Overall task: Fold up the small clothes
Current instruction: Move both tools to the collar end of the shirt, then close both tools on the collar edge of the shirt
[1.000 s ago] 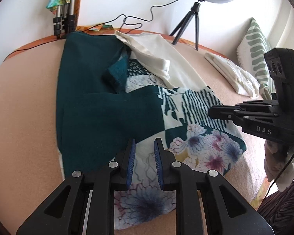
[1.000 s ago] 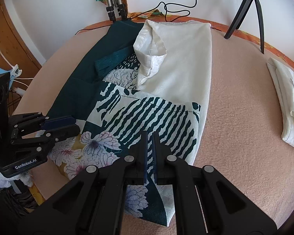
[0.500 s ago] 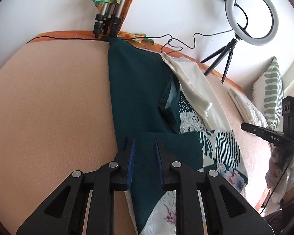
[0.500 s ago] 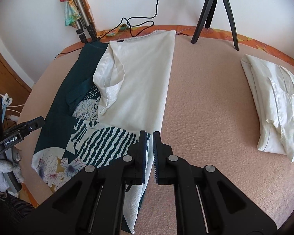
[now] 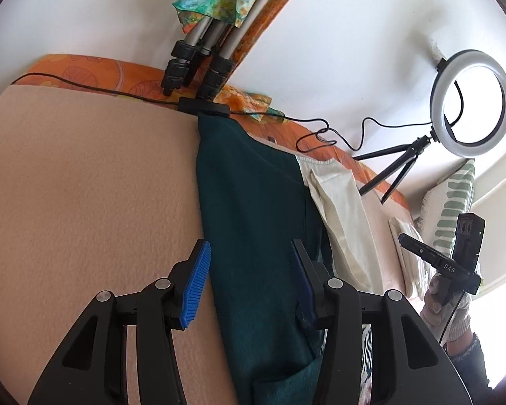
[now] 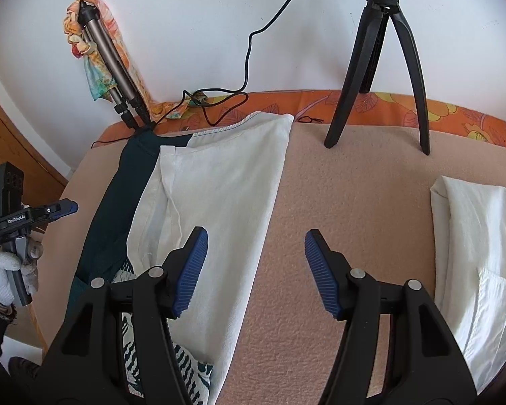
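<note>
From the left wrist view, a broad stretch of bare peach blanket [image 5: 84, 202] is seen to the left of the folded garment [image 5: 253, 236], reaching back to the orange bed edge [image 5: 84, 71] along the white wall. That far edge is crowded by folded tripod legs [image 5: 199, 67], a black cable [image 5: 320, 128] and a ring light [image 5: 472, 101] on its small stand. The garment is laid as a long dark-green strip whose long axis runs from the near edge away toward the tripod legs, with a cream layer along its right side. The left hand-held gripper [image 5: 249, 290] is held over the strip's near part; its jaws have just been opening and are now released, the cloth lying beneath the gap, though contact with the right pad cannot be judged. The right hand-held gripper [image 5: 435, 260] is seen at the far right, side on.

From the right wrist view, open blanket is found between the garment's cream right edge [image 6: 219, 202] and a second folded white piece [image 6: 482, 270] at the right. The black stand legs [image 6: 377, 84] are planted near the far edge. The right hand-held gripper [image 6: 256, 270] has likewise just been opening and is released, its left finger set over the cream edge, its right over bare blanket
</note>
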The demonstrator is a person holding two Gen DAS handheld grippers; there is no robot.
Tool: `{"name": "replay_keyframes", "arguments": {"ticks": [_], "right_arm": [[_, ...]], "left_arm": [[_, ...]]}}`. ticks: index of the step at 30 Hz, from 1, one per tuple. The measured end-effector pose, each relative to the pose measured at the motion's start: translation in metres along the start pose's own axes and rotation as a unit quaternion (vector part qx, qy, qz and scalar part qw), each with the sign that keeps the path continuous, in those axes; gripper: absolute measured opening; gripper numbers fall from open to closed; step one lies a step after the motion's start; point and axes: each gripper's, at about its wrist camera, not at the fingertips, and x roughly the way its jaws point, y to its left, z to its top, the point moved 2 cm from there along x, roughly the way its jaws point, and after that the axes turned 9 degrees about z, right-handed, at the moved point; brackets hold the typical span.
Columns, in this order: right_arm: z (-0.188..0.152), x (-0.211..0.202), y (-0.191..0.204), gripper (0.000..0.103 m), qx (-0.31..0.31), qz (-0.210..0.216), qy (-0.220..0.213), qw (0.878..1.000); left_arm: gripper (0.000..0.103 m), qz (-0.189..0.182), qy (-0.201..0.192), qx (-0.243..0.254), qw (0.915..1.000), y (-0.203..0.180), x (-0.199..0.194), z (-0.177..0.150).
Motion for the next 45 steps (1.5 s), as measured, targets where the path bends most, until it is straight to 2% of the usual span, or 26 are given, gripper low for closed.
{"name": "replay_keyframes", "arguments": {"ticks": [7, 12, 17, 24, 28, 29, 30, 31, 32, 33, 34, 35, 36, 37, 41, 45], "right_arm": [[0.038, 0.042, -0.021, 0.063, 0.010, 0.024, 0.008, 1.000], [0.053, 0.074, -0.022, 0.062, -0.017, 0.011, 0.019, 1.000], [0.063, 0.103, -0.020, 0.055, -0.055, -0.015, 0.033, 0.998], [0.078, 0.119, -0.019, 0.053, -0.077, -0.022, 0.025, 0.996], [0.086, 0.125, -0.017, 0.052, -0.080, -0.020, 0.022, 0.996], [0.088, 0.126, -0.018, 0.047, -0.078, -0.018, 0.021, 0.997], [0.089, 0.127, -0.018, 0.040, -0.074, -0.017, 0.021, 0.997], [0.090, 0.128, -0.019, 0.037, -0.071, -0.018, 0.021, 0.997], [0.090, 0.129, -0.020, 0.030, -0.070, -0.021, 0.018, 0.997], [0.091, 0.130, -0.020, 0.017, -0.071, -0.022, 0.017, 0.997], [0.091, 0.131, -0.019, 0.013, -0.072, -0.021, 0.018, 0.997], [0.092, 0.131, -0.019, 0.012, -0.072, -0.022, 0.017, 0.997], [0.092, 0.131, -0.018, 0.008, -0.073, -0.023, 0.016, 0.997], [0.092, 0.130, -0.017, 0.008, -0.074, -0.021, 0.014, 0.997], [0.093, 0.119, -0.011, 0.006, -0.078, -0.013, -0.002, 0.997], [0.097, 0.099, 0.000, 0.006, -0.081, 0.001, -0.021, 0.997]], "left_arm": [[0.046, -0.021, 0.002, -0.011, 0.9997, 0.015, 0.041, 0.038], [0.046, -0.019, 0.005, -0.006, 0.9998, 0.020, 0.068, 0.052], [0.046, -0.022, -0.001, 0.010, 0.9997, 0.019, 0.084, 0.063], [0.046, -0.007, -0.016, 0.045, 0.9988, 0.009, 0.098, 0.079], [0.046, -0.011, -0.023, 0.040, 0.9989, 0.008, 0.103, 0.083], [0.046, -0.011, -0.025, 0.042, 0.9987, 0.007, 0.103, 0.083], [0.044, -0.009, -0.026, 0.049, 0.9984, 0.005, 0.104, 0.083], [0.043, -0.002, -0.026, 0.061, 0.9978, 0.003, 0.105, 0.083], [0.037, 0.010, -0.028, 0.075, 0.9968, -0.001, 0.106, 0.083], [0.029, 0.016, -0.026, 0.087, 0.9957, -0.004, 0.108, 0.082], [0.012, 0.014, -0.021, 0.093, 0.9954, -0.006, 0.111, 0.081], [0.008, 0.008, -0.018, 0.090, 0.9957, -0.006, 0.112, 0.081], [0.007, 0.004, -0.019, 0.084, 0.9962, -0.004, 0.113, 0.080], [0.004, -0.005, -0.021, 0.079, 0.9966, -0.004, 0.112, 0.080], [0.003, -0.034, -0.028, 0.069, 0.9967, -0.003, 0.100, 0.078], [0.003, -0.029, -0.038, 0.088, 0.9950, -0.015, 0.083, 0.073]]}}
